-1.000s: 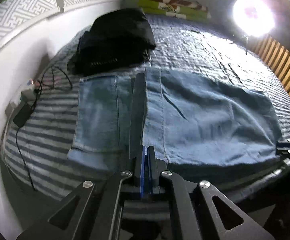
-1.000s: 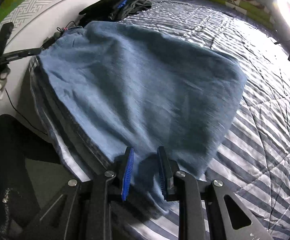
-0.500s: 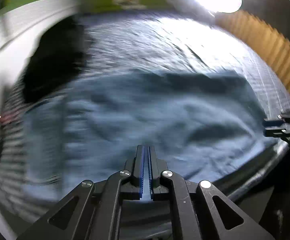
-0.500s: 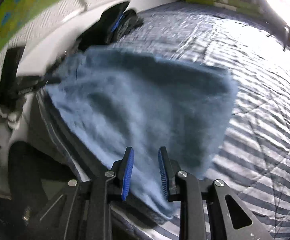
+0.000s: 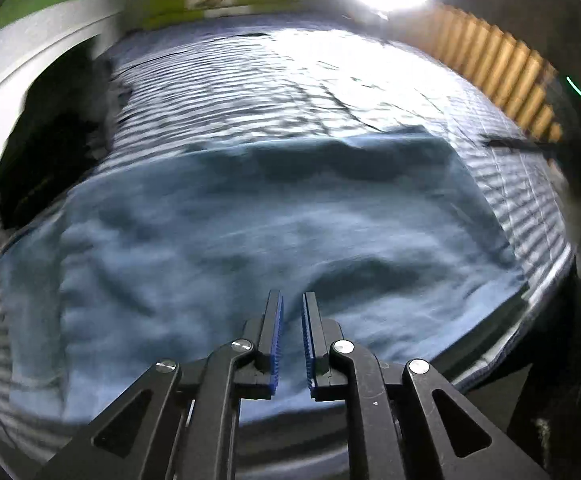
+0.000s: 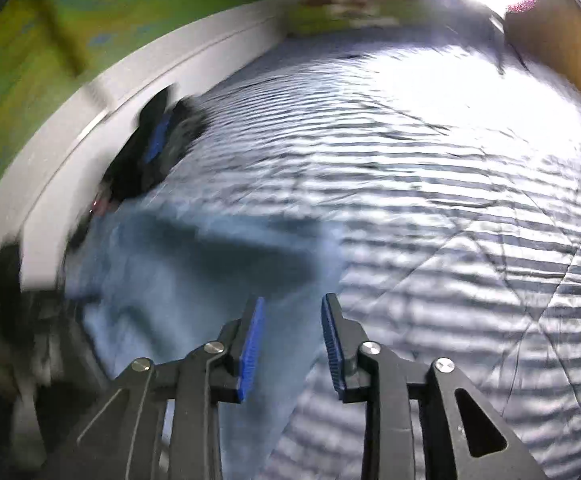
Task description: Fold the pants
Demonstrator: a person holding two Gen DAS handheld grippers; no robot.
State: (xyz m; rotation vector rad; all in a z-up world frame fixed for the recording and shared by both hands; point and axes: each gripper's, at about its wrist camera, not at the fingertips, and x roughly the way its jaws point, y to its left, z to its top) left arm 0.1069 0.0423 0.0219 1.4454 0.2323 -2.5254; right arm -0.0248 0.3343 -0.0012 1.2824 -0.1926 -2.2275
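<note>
We see the pants (image 5: pixel 274 220), blue denim, folded into a broad, rumpled rectangle lying flat on the striped bed (image 5: pixel 274 92). They spread just beyond and below the left tongs (image 5: pixel 291 300), and ahead and left of the right tongs (image 6: pixel 292 304). Their far edge is a straight fold; motion blur hides seams.

Striped bedspread (image 6: pixel 470 216) beyond the folded pants (image 5: pixel 250 240) lies open; passage is blocked leftward by dark clothes (image 5: pixel 46 148) and wall (image 6: pixel 74 148).
</note>
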